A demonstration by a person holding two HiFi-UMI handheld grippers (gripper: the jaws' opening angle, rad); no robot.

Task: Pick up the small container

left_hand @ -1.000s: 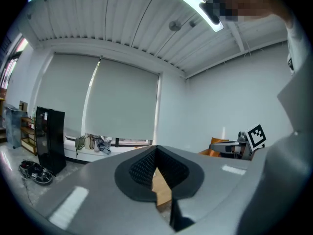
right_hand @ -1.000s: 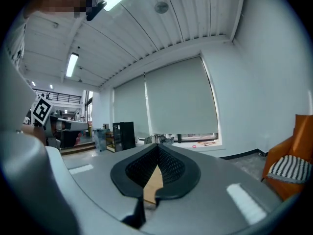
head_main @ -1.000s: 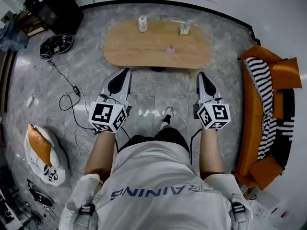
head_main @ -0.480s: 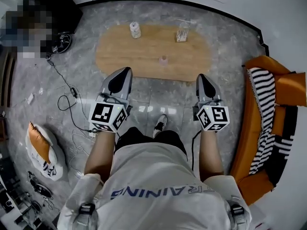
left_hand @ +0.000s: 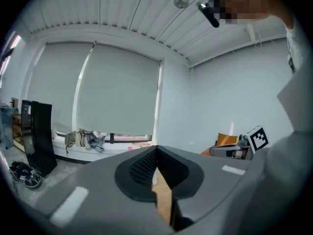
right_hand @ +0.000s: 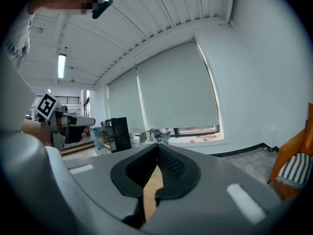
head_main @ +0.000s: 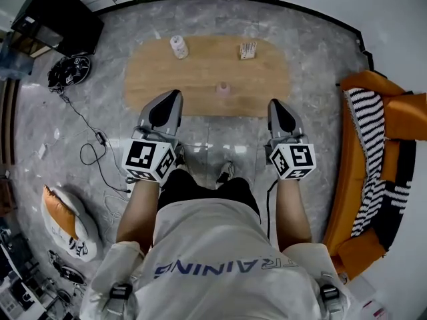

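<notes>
In the head view a low oval wooden table point(head_main: 160, 89) stands ahead on the grey floor. A small pink container point(head_main: 223, 89) sits near its front edge, between my two grippers and a little beyond their tips. A white bottle point(head_main: 177, 47) and a small pale box point(head_main: 247, 50) stand at the table's far side. My left gripper point(head_main: 174, 95) reaches over the table's front edge, shut and holding nothing. My right gripper point(head_main: 272, 103) is at the front right edge, also shut and holding nothing. In the left gripper view point(left_hand: 156, 149) and the right gripper view point(right_hand: 157, 146) the jaws meet, with only a sliver of tabletop showing.
An orange sofa point(head_main: 353, 179) with a striped cushion point(head_main: 373, 145) lines the right side. A black cabinet point(head_main: 60, 15) stands at the back left. Cables point(head_main: 93, 149) and a black round object point(head_main: 67, 71) lie on the floor at left, an orange-and-white cushion point(head_main: 61, 213) lower left.
The table has slid lower and left in the head view, so it is now closer and both gripper tips reach its front edge. Both grippers stayed shut.
</notes>
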